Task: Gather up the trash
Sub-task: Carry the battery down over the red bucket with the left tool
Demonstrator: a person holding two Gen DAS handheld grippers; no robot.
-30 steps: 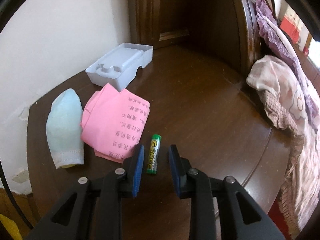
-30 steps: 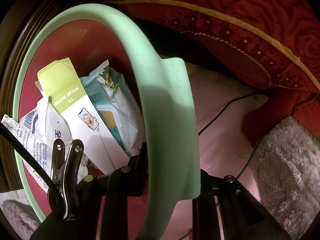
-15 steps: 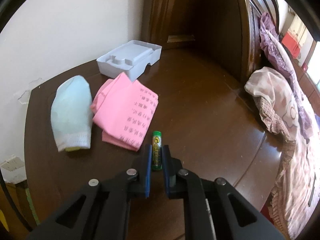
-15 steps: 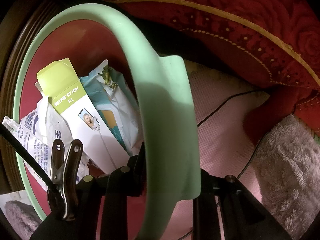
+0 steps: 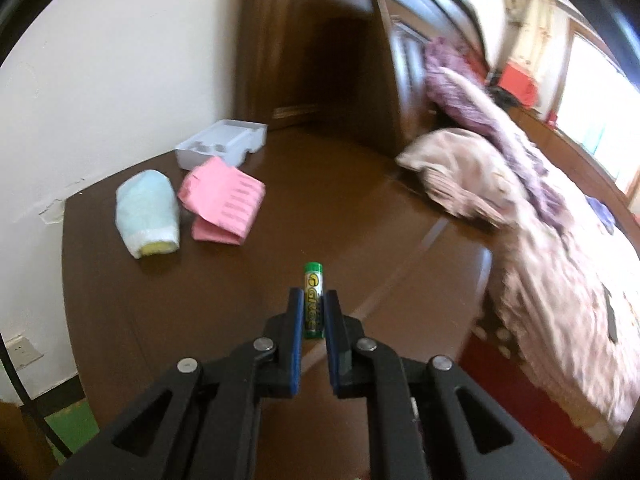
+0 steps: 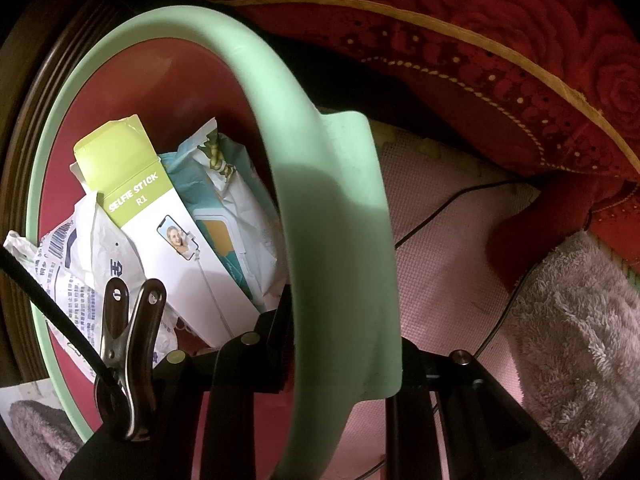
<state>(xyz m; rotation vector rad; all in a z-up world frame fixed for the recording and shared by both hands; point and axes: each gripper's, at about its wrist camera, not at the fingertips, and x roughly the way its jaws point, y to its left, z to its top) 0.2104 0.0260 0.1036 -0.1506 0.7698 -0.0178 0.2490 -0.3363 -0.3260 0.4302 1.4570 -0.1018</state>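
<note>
In the left wrist view my left gripper [image 5: 313,300] is shut on a green battery [image 5: 313,292], lifted above the dark wooden table [image 5: 360,208]. Farther back on that table lie a folded pink paper [image 5: 224,196], a pale blue rolled cloth [image 5: 146,210] and a white plastic tray insert [image 5: 222,144]. In the right wrist view my right gripper [image 6: 340,344] is shut on the mint-green rim [image 6: 336,264] of a bin with a red inside. The bin holds a selfie stick box [image 6: 160,220], a teal wrapper [image 6: 224,208] and crumpled white packaging [image 6: 80,264].
A bed with pink and purple bedding [image 5: 540,220] lies right of the table, and a dark wooden headboard [image 5: 320,52] stands behind it. A white wall [image 5: 100,60] borders the table's left. Beside the bin are a pink mat [image 6: 448,248], a black cable [image 6: 452,204] and a grey towel [image 6: 580,320].
My left gripper closed on the battery, lifted it off the table and drew back toward the near edge, swinging toward the bed. The right gripper kept still on the bin rim.
</note>
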